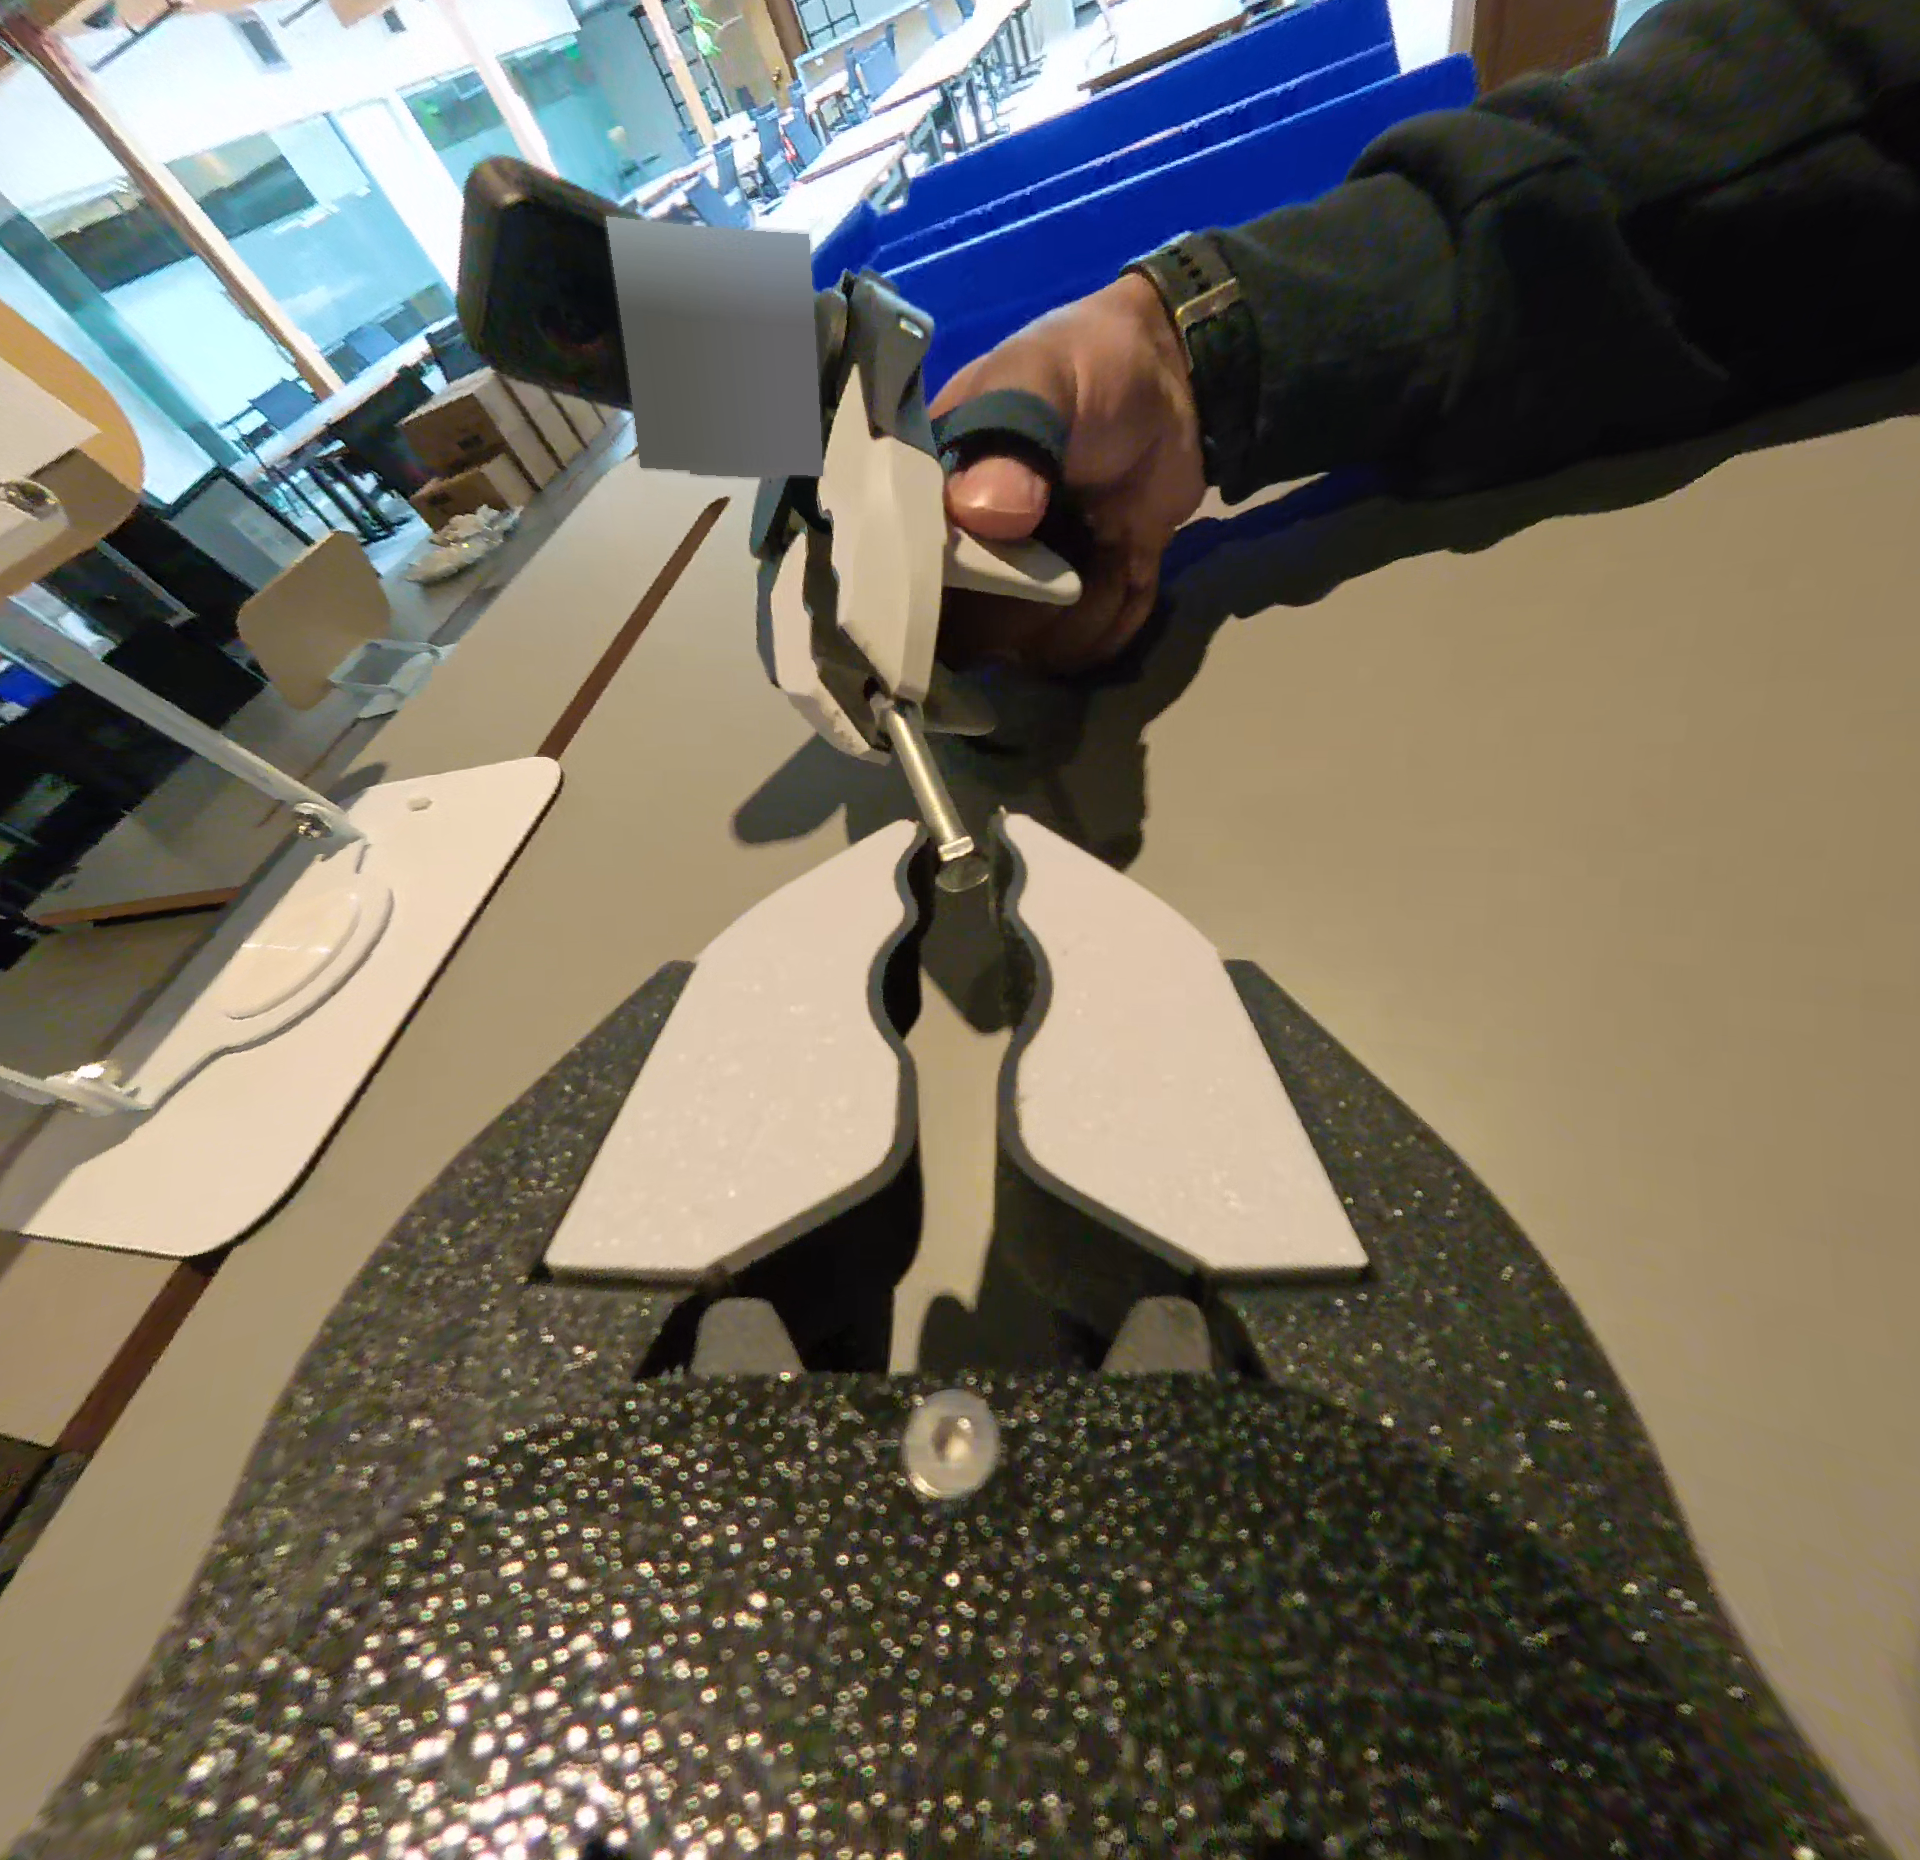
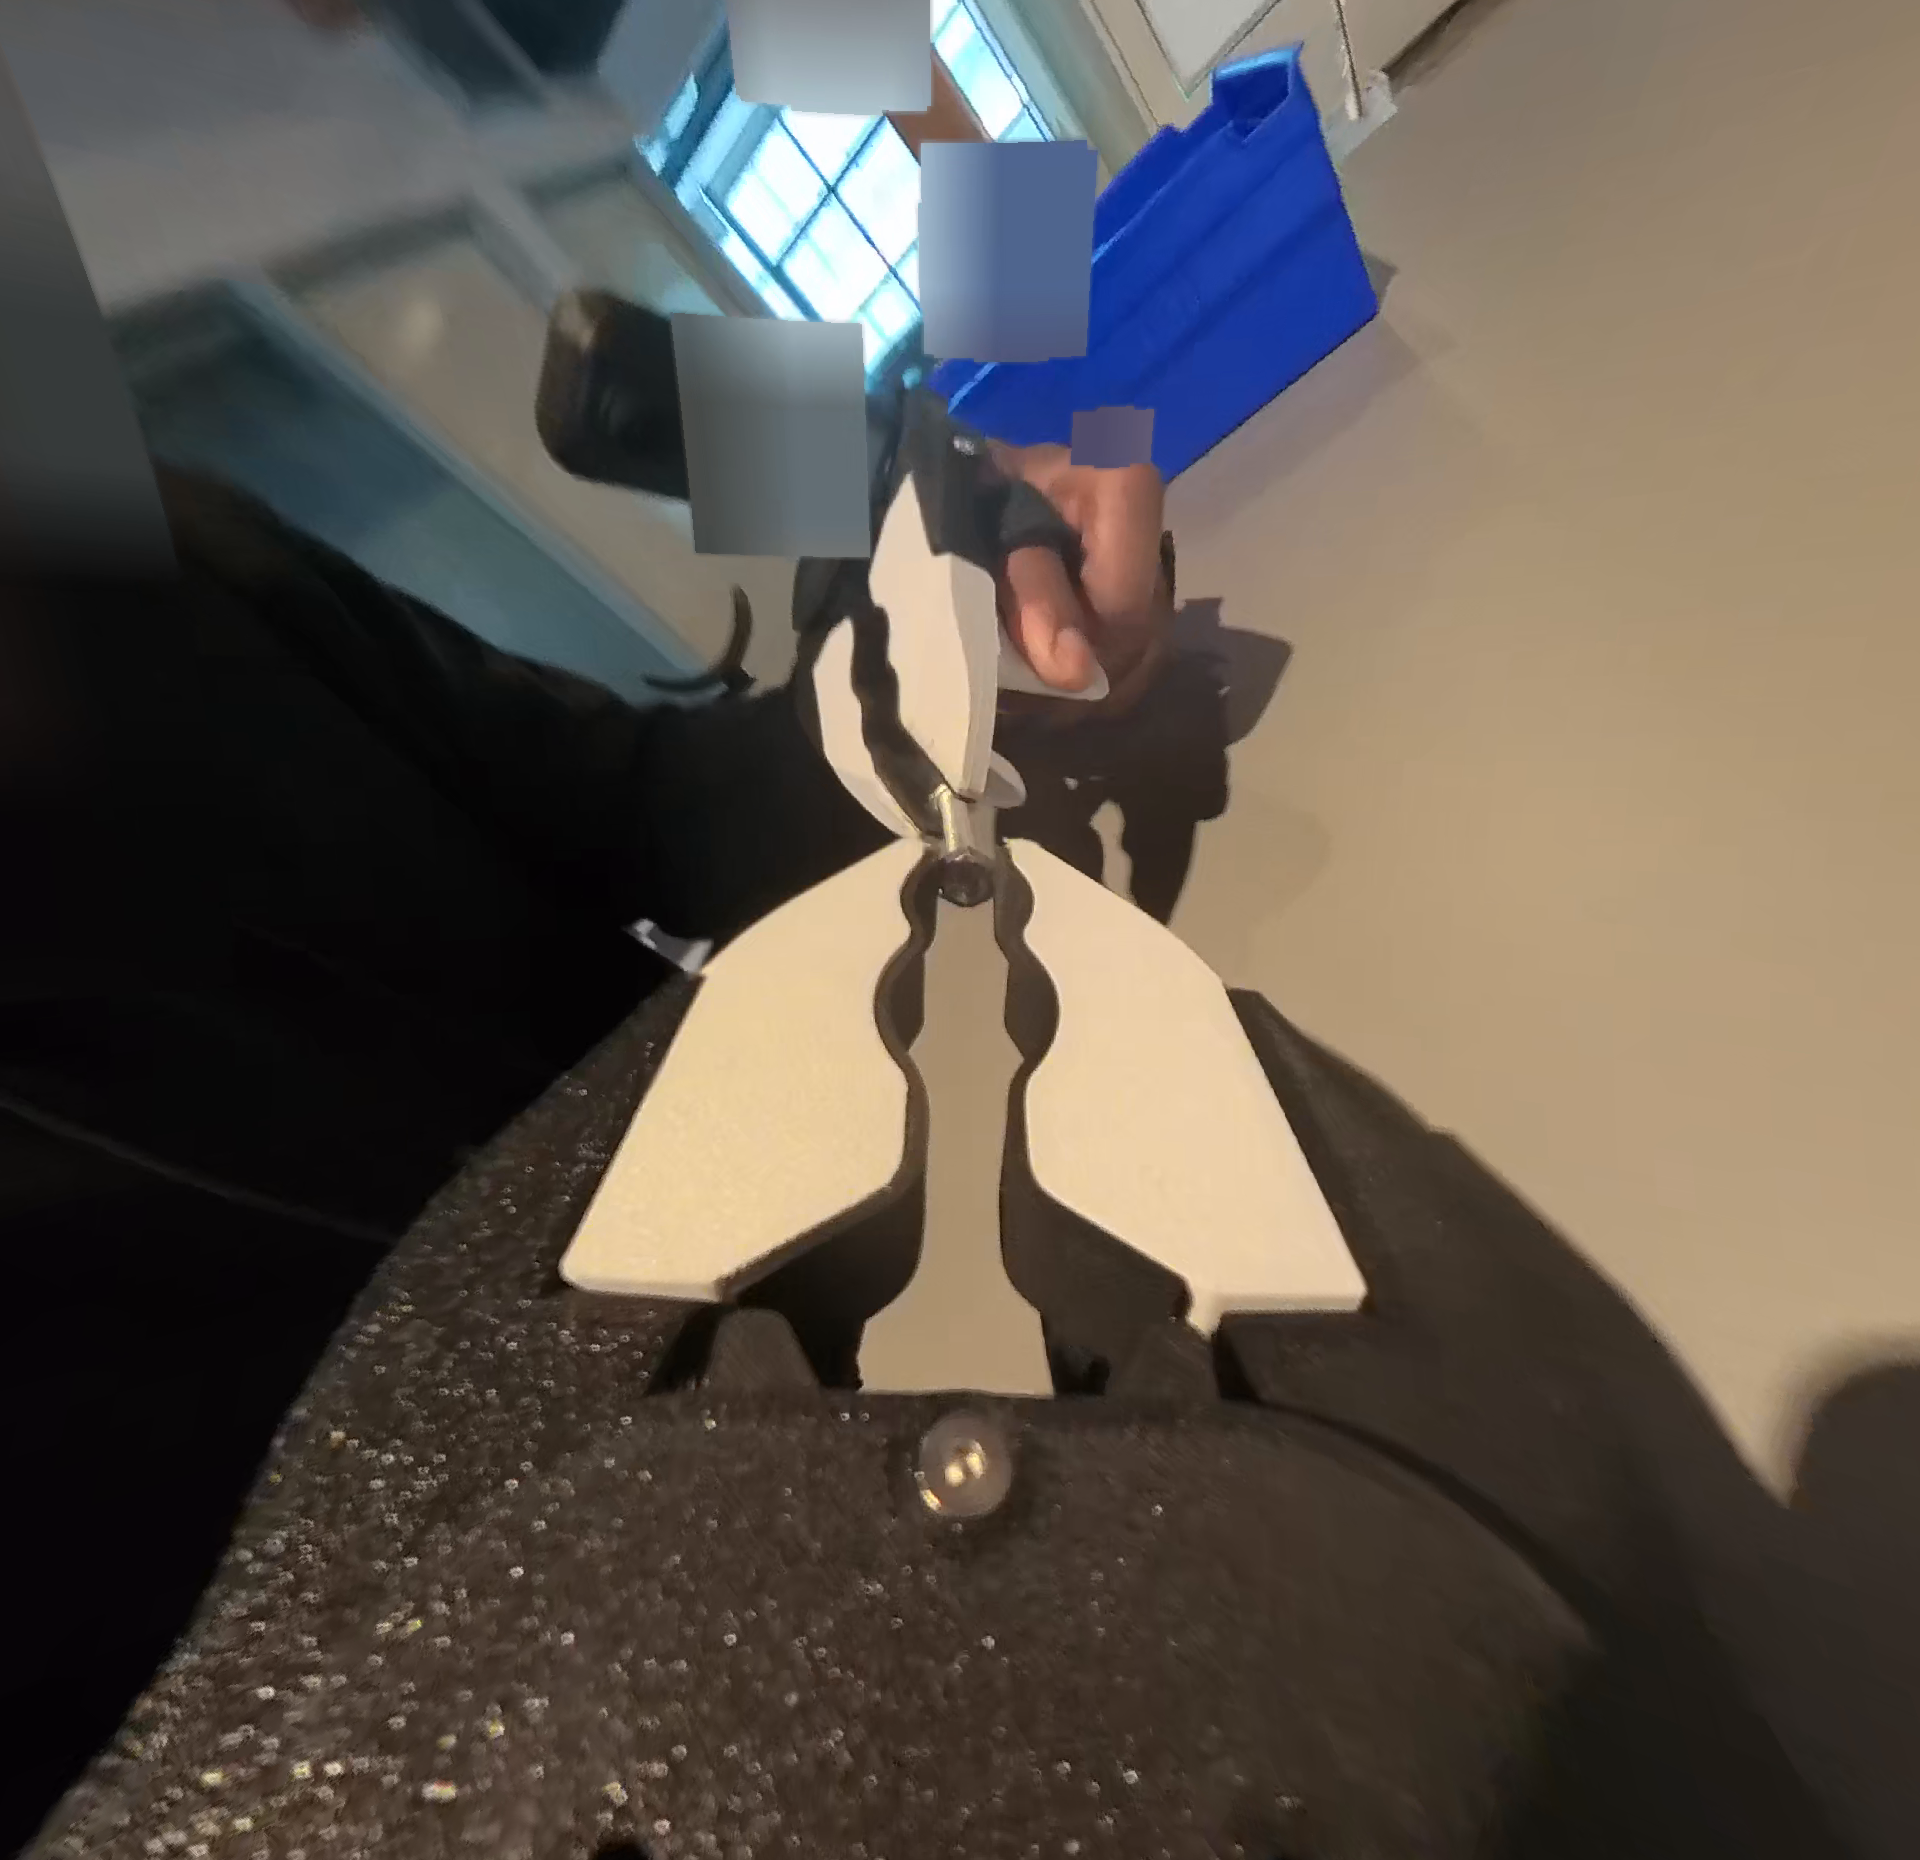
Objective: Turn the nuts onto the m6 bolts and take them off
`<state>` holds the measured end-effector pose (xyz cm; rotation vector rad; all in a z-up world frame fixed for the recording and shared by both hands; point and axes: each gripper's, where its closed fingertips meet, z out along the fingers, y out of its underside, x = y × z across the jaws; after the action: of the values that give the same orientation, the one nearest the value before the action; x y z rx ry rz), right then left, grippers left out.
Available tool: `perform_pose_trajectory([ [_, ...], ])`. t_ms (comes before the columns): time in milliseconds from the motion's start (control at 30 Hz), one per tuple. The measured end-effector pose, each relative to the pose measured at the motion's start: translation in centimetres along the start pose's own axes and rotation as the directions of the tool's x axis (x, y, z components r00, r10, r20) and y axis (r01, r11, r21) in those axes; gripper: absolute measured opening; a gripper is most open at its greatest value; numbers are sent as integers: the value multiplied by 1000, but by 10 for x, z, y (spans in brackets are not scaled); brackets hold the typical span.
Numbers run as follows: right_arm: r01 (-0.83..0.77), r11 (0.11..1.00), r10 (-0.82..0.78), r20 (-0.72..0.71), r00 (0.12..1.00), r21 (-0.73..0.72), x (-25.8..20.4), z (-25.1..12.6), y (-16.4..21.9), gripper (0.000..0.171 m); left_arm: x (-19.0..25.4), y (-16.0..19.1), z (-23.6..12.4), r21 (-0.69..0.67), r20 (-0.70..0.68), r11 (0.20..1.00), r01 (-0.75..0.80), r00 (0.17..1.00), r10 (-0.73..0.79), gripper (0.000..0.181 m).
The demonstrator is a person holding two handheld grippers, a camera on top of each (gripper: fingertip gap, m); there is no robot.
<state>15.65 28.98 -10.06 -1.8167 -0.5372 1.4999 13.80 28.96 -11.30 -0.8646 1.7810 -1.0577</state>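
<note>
The left gripper (image 1: 958,854) sits low in the left wrist view, its pale fingers (image 1: 790,1062) parted only a little, with the hex head of a bolt (image 1: 935,802) between the tips. I cannot tell whether they pinch the head or only flank it. The bolt slants up and away to the right gripper (image 1: 883,714), which is clenched on the far end of the shank. A hand (image 1: 1081,460) in a dark sleeve (image 1: 1558,252) squeezes that gripper's trigger. All this hangs above a grey table (image 1: 1507,875); a white plate (image 1: 312,1000) lies on the table to the left.

In the right wrist view the picture is blurred. The right gripper (image 2: 961,880) has a small dark part, perhaps a nut (image 2: 964,888), between its tips, touching the bolt (image 2: 951,828); its grip there is unclear. The left gripper (image 2: 935,792) holds the other end. A blue bin (image 2: 1226,272) stands far right on the table (image 2: 1558,667).
</note>
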Motion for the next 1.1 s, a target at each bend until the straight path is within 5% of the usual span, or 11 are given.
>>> perform_pose_trajectory([
  [1100,5,989,-27,153,988,145,-23,-3,-21,12,-15,-29,-4,190,83,981,42,995,-58,9],
])
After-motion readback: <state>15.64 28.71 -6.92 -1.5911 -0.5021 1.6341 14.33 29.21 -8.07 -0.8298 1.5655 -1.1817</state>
